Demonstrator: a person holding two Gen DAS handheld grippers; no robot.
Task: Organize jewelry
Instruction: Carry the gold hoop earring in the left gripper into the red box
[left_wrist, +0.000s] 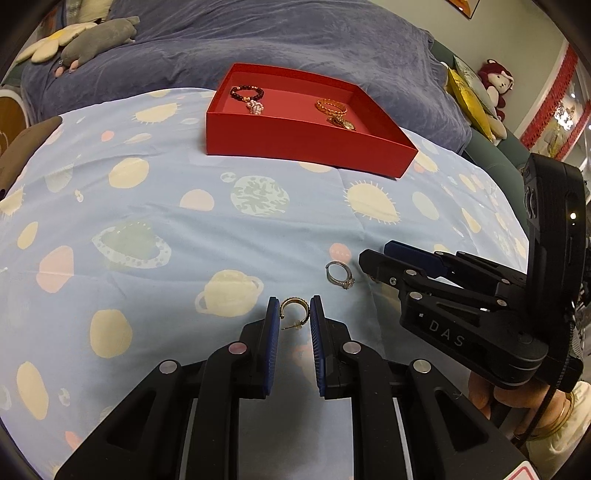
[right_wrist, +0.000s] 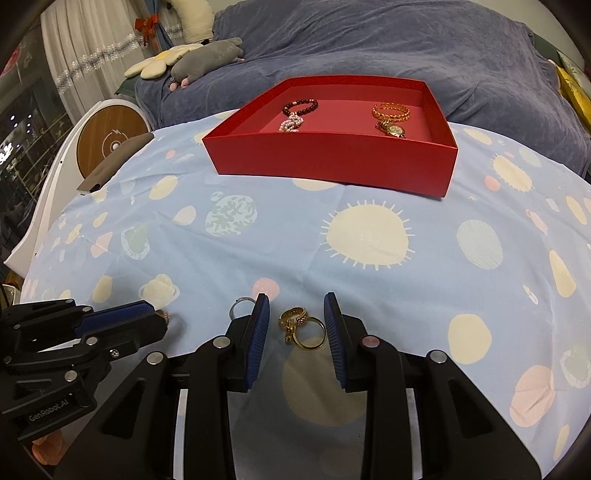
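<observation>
My left gripper (left_wrist: 293, 304) is open, its jaws either side of a gold hoop earring (left_wrist: 293, 309) lying on the blue patterned cloth. A silver stone ring (left_wrist: 339, 275) lies just to its right; it also shows in the right wrist view (right_wrist: 239, 305). My right gripper (right_wrist: 296, 306) is open around two gold rings (right_wrist: 301, 326) on the cloth. A red box (left_wrist: 295, 142) stands farther back and holds a dark bead bracelet (left_wrist: 246, 94) and a gold bracelet with a watch (left_wrist: 332, 109).
The cloth-covered round table (right_wrist: 369, 236) sits before a blue blanket-covered sofa (right_wrist: 369, 44) with plush toys (right_wrist: 207, 55). A wooden-faced round device (right_wrist: 110, 140) and a dark flat object (right_wrist: 114, 162) sit at the left edge.
</observation>
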